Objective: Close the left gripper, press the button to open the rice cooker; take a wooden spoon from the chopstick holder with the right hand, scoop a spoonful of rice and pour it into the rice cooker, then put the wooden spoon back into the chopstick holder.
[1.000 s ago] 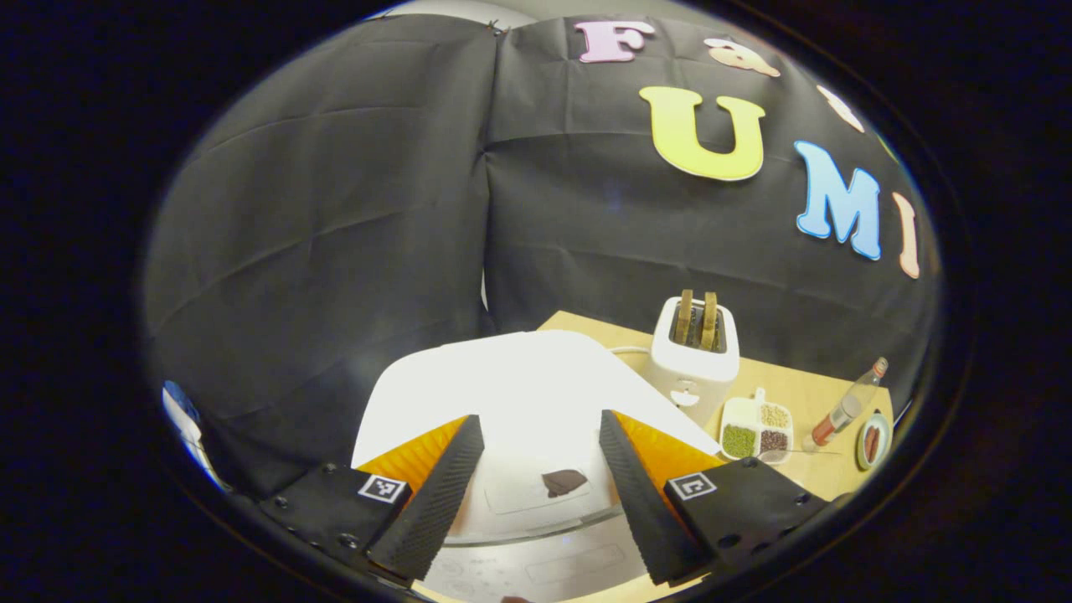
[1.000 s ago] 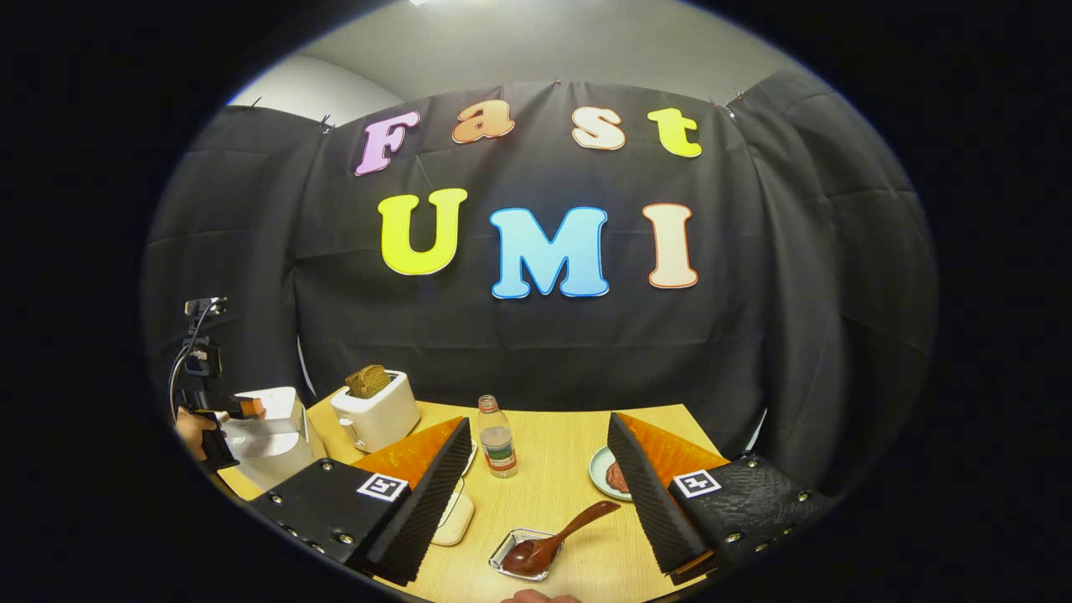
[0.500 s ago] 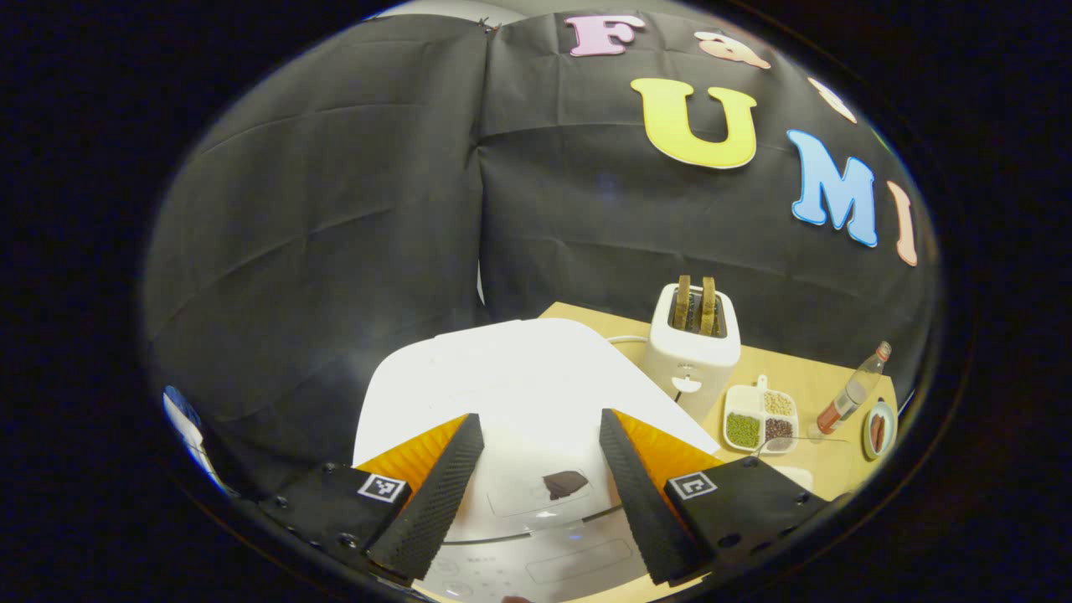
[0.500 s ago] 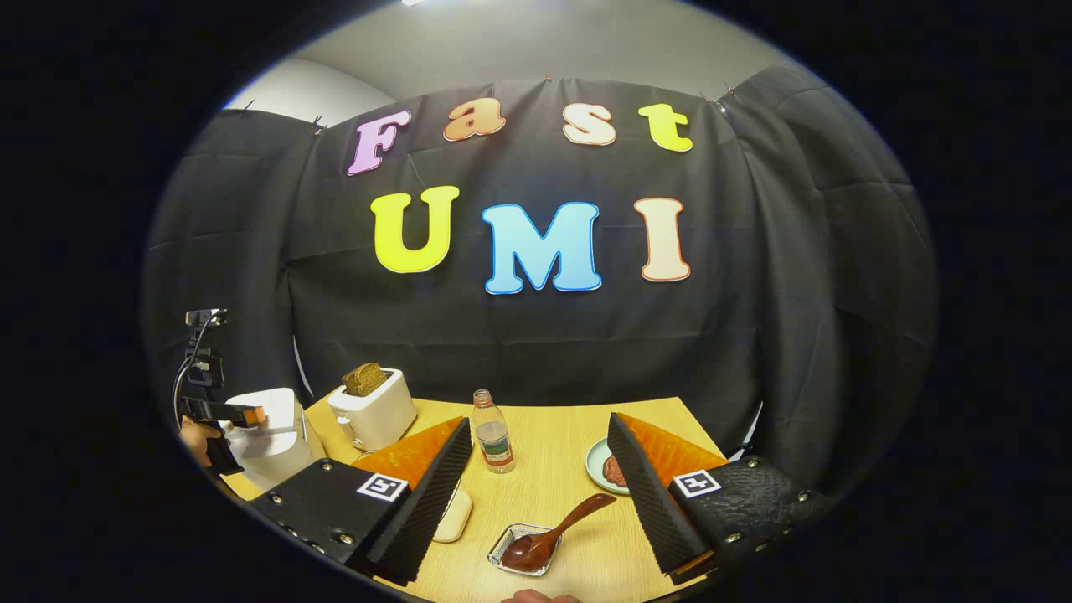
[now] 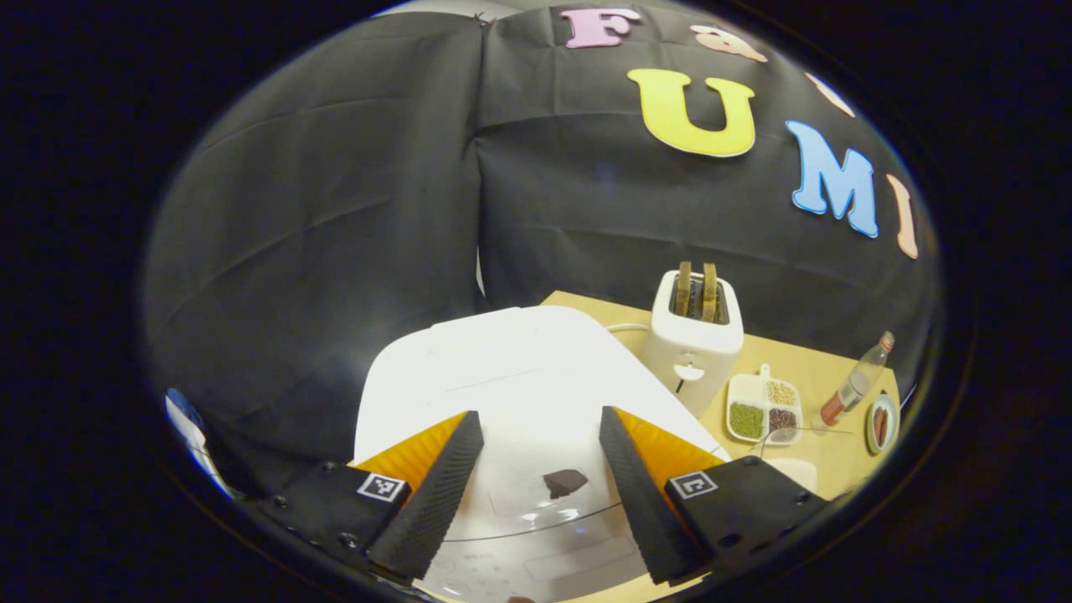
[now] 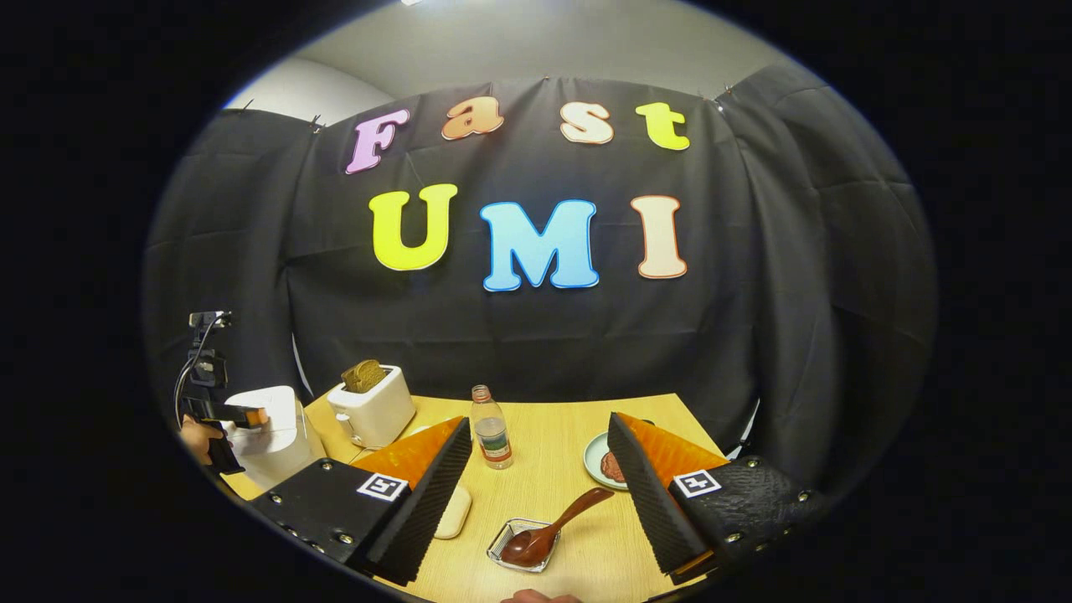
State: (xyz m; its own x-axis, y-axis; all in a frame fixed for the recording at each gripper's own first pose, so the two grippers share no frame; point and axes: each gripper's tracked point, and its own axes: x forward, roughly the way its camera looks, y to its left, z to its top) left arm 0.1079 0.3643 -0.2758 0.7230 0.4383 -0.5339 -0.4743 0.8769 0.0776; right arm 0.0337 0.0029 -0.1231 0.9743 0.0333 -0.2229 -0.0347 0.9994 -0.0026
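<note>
Our left claw point(image 5: 536, 494) hangs released over the closed white plastic rice cooker point(image 5: 511, 377), right claw point(image 6: 536, 502) also released, brown wooden spoon point(image 6: 548, 532) at its 6 o'clock on the table point(image 6: 544, 435); unclenched, we risk straddling the button.

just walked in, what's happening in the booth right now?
A person holds a hand-held gripper in each hand. The left hand-held gripper hangs open over the white rice cooker, whose lid is down; the button isn't pressed yet. The right hand-held gripper is open above the table, holding nothing. The wooden spoon lies with its bowl in a small clear tray, untouched. A toaster and a bottle stand behind.
</note>
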